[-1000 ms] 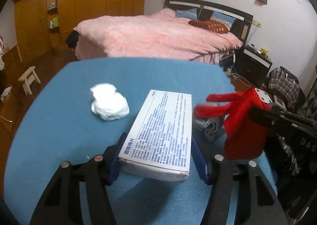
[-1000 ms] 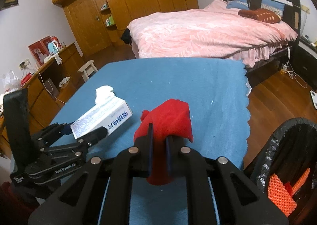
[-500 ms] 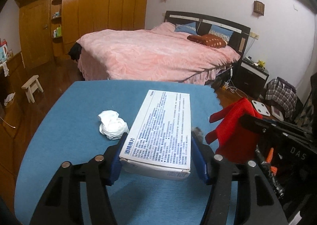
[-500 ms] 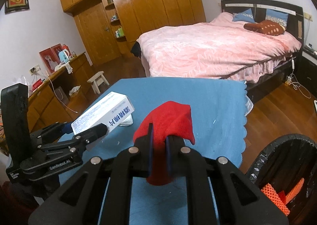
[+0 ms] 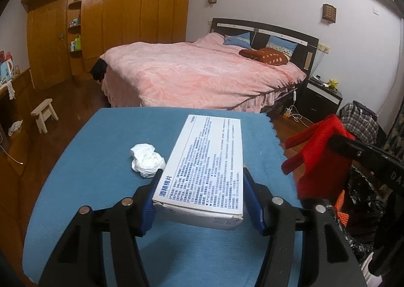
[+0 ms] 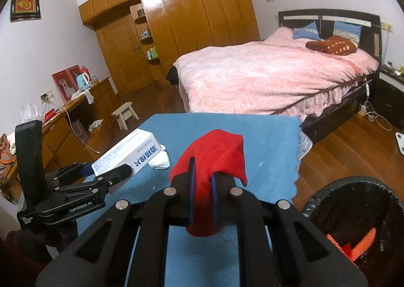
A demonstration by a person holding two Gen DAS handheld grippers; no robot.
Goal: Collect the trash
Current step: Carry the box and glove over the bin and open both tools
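My left gripper [image 5: 202, 193] is shut on a long white box [image 5: 209, 158] printed with blue text, held above the blue-covered table [image 5: 101, 186]. From the right wrist view the same box [image 6: 126, 155] sticks out of the left gripper [image 6: 118, 171] at the left. My right gripper [image 6: 202, 181] is shut on a red cloth [image 6: 214, 153], which drapes over its blue pads; that cloth [image 5: 318, 150] hangs at the right of the left wrist view. A crumpled white tissue [image 5: 146, 160] lies on the table beside the box.
A black-lined trash bin [image 6: 353, 224] with orange pieces inside stands off the table's right edge. Beyond the table are a pink-covered bed [image 5: 202, 75], a small wooden stool [image 5: 44, 112], a wooden wardrobe [image 6: 176, 22] and a side counter [image 6: 75, 110].
Both grippers have risen with their loads; the box and the red cloth now hang higher over the table, and the tissue looks smaller and farther below.
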